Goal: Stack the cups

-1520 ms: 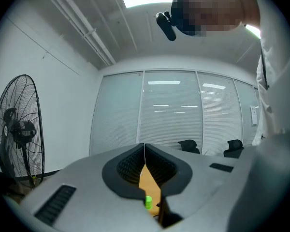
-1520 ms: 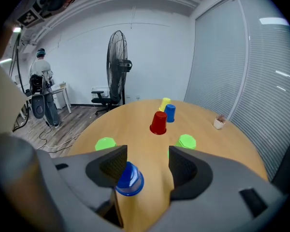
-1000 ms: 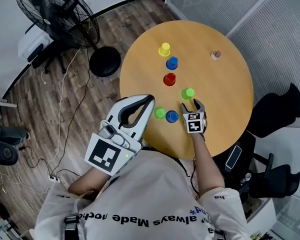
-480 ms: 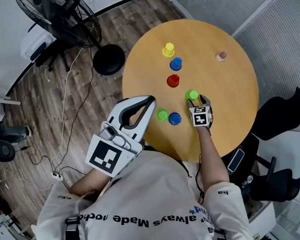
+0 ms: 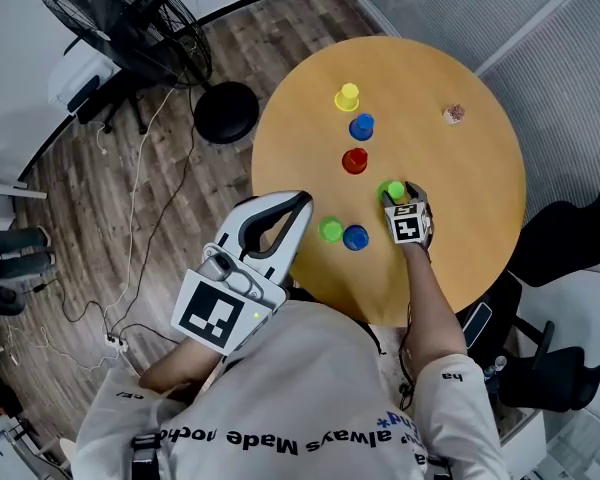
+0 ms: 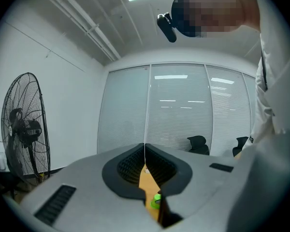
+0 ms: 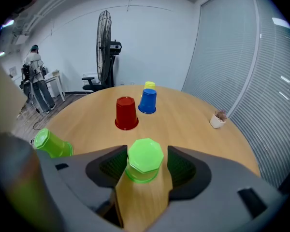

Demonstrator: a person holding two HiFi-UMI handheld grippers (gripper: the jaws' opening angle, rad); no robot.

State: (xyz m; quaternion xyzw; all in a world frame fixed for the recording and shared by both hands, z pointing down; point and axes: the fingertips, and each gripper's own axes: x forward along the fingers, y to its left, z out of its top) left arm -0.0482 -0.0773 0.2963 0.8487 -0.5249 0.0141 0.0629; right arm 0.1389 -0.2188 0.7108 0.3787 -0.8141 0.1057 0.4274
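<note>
Just to the near right of the red cup (image 5: 355,160), the right gripper (image 5: 398,192) is down at the round wooden table (image 5: 480,198) with a green cup (image 7: 145,159) between its jaws. The jaws stand apart, one pad on each side of the cup. That cup sits upside down on the tabletop, its closed base facing up, and a sliver of bare wood shows between it and the right-hand pad.

The left gripper (image 5: 302,203) is held up off the table, well to the near left of the red cup, over the table's edge. Its jaws are closed tip to tip with nothing in them; its own view shows only a thin seam between the pads.

On the near side of the red cup, a second green cup (image 5: 330,230) and a blue cup (image 5: 356,237) stand just beside each other, between the two grippers. Just beyond the red cup stands another blue cup (image 5: 361,126), and beyond that a yellow cup (image 5: 347,96) — these three form a short row leading away from the person. The red cup and the farther blue one stand upside down. Well off to the far right of the red cup sits a small potted plant (image 5: 454,114). On the wood floor to the far left of the red cup stands a black pedestal fan (image 5: 130,18).
</note>
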